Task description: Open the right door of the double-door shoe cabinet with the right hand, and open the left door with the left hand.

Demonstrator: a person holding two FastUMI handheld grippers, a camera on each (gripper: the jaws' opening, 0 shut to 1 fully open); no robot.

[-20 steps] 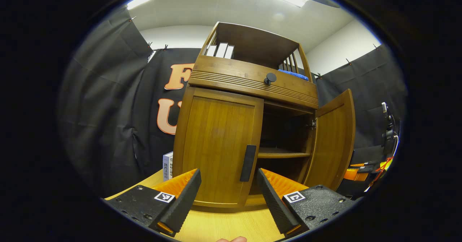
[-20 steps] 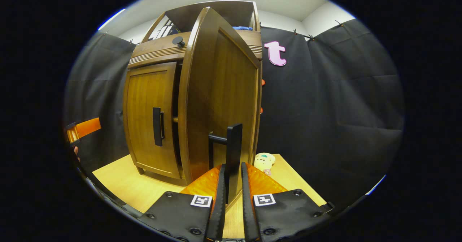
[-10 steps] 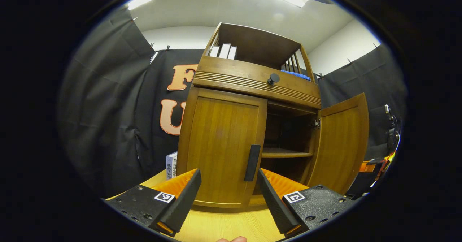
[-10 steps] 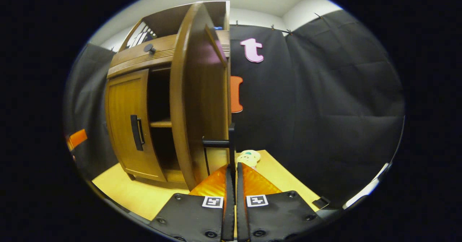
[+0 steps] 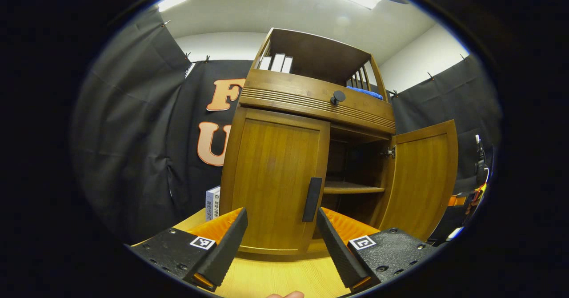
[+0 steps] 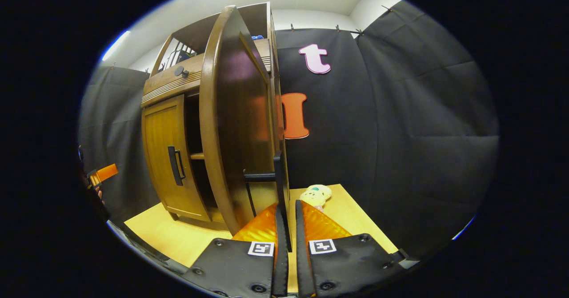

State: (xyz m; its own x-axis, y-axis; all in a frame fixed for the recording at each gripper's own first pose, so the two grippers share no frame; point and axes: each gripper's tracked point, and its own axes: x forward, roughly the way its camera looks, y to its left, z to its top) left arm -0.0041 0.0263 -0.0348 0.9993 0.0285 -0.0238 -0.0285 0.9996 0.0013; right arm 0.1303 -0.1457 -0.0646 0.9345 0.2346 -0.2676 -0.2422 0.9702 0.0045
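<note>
- Progress, right half: right door (image 5: 424,178) of the shoe cabinet (image 5: 311,106) stands swung wide on its hinge, exposing the interior; this half judged done or all but done.
- Right gripper (image 6: 287,227): fingers drawn close together, pinching the right door handle (image 6: 278,178) between them; release not yet made.
- Progress, left half: left door (image 5: 275,182) lies flush and closed; this half is left to do.
- Left gripper (image 5: 280,240): fingers spread wide, hovering low before the left door, near the left door handle (image 5: 312,193) but apart from it, holding nothing.
- Cabinet location: stands on the light wood-grain surface (image 5: 284,280), against the black cloth wall.
- Cabinet material: warm brown wood with vertical grain and a satin sheen; doors are framed panels, flat-faced.
- Handles: dark, matte, upright bar pulls, standing off the door on short posts.
- Drawer band above the doors: horizontal grooved lines, one round dark knob (image 5: 338,97).
- Interior: one wooden shelf (image 5: 351,187), dark recess behind; contents not discernible.
- Top: open railed tray with slats, holding pale upright books (image 5: 276,62) and a blue cloth (image 5: 364,92).
- Sundries: small plush toy (image 6: 314,195) on the surface beyond the open door; boxed item (image 5: 212,202) beside the cabinet's left flank.
</note>
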